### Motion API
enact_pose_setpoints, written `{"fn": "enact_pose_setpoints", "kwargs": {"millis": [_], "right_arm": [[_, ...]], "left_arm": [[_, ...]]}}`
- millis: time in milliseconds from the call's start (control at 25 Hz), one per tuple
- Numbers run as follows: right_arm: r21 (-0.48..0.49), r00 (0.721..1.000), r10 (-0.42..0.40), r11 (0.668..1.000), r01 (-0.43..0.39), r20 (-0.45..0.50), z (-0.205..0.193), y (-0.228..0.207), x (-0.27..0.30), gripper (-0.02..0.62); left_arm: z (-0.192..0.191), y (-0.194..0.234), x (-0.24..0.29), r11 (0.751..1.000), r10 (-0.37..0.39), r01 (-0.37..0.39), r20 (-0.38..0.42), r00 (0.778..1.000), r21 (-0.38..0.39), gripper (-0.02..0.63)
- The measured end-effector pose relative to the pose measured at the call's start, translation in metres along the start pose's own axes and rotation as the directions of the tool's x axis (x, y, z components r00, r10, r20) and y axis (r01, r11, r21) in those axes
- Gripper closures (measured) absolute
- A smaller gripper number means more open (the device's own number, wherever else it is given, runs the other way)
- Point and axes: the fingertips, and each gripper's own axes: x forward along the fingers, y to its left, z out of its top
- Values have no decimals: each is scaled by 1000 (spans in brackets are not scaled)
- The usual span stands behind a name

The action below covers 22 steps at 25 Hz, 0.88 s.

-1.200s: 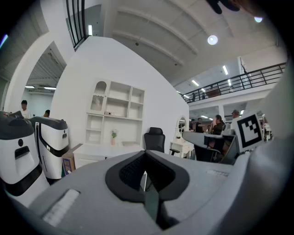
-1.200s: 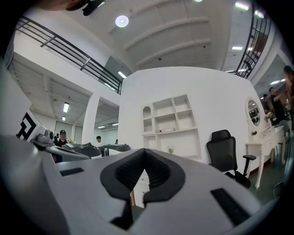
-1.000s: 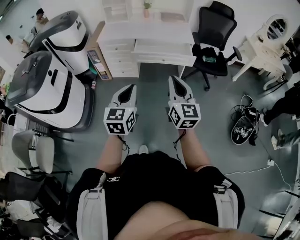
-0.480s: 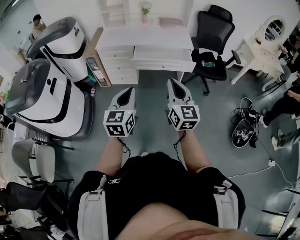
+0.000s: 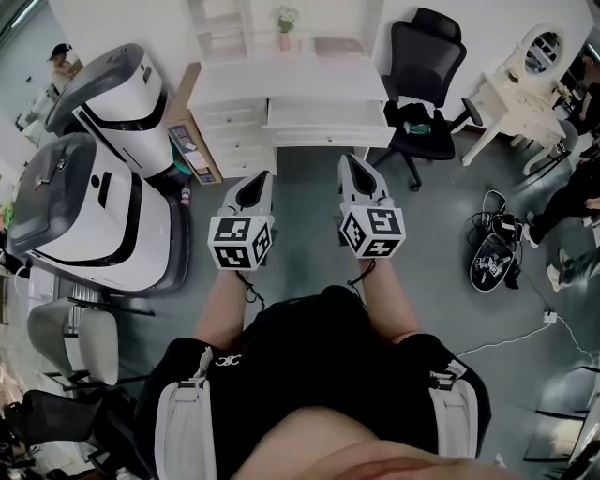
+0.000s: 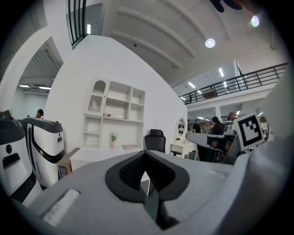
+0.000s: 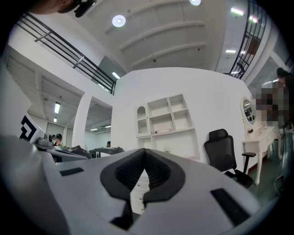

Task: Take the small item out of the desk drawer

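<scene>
The left claw (image 5: 256, 178) and right claw (image 5: 346, 159) face a white desk (image 5: 281, 80).

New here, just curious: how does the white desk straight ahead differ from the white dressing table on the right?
The desk has a column of drawers down to the floor; the dressing table stands on slim legs. The desk carries shelves and a small plant; the dressing table carries an oval mirror. Both are white.
</scene>
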Motion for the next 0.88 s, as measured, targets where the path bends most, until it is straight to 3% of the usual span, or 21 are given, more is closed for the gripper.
{"fn": "enact_pose_setpoints", "kwargs": {"millis": [440, 880], "right_arm": [[-15, 1000, 4, 1000, -4, 6, -19, -17, 59, 598], [-46, 998, 54, 997, -55, -28, -39, -86, 193, 598]], "left_arm": [[-4, 45, 47, 1000, 26, -26, 15, 1000, -3, 592], [6, 89, 186, 999, 51, -51, 5, 999, 4, 592]]}}
